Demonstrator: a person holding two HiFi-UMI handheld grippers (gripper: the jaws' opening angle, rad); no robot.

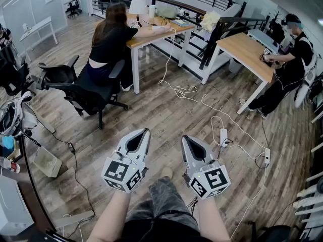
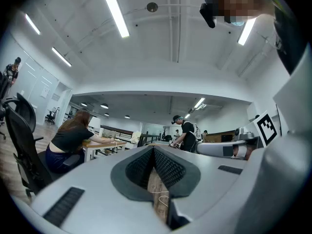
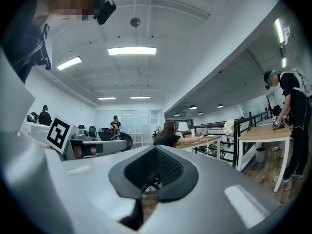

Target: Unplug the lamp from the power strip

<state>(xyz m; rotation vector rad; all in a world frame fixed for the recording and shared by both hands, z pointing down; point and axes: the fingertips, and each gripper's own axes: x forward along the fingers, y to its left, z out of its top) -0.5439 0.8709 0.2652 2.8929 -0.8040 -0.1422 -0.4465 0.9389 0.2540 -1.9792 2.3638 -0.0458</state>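
The lamp [image 1: 138,5], with a white shade, stands on the far wooden desk [image 1: 151,34]; it also shows small in the right gripper view as the lamp [image 3: 183,126]. A white cord [image 1: 174,87] trails from that desk across the wood floor to a white power strip [image 1: 223,136]. A second strip [image 1: 267,157] lies further right. My left gripper [image 1: 147,130] [image 2: 154,148] and right gripper [image 1: 184,137] [image 3: 156,148] are held level side by side above my legs. Both are shut and empty, well short of the strips.
A person sits at the lamp's desk in a black office chair [image 1: 93,97]. Another person [image 1: 292,64] stands at the wooden table [image 1: 247,52] on the right. Loose cables cross the floor. Bags and clutter [image 1: 12,125] crowd the left edge.
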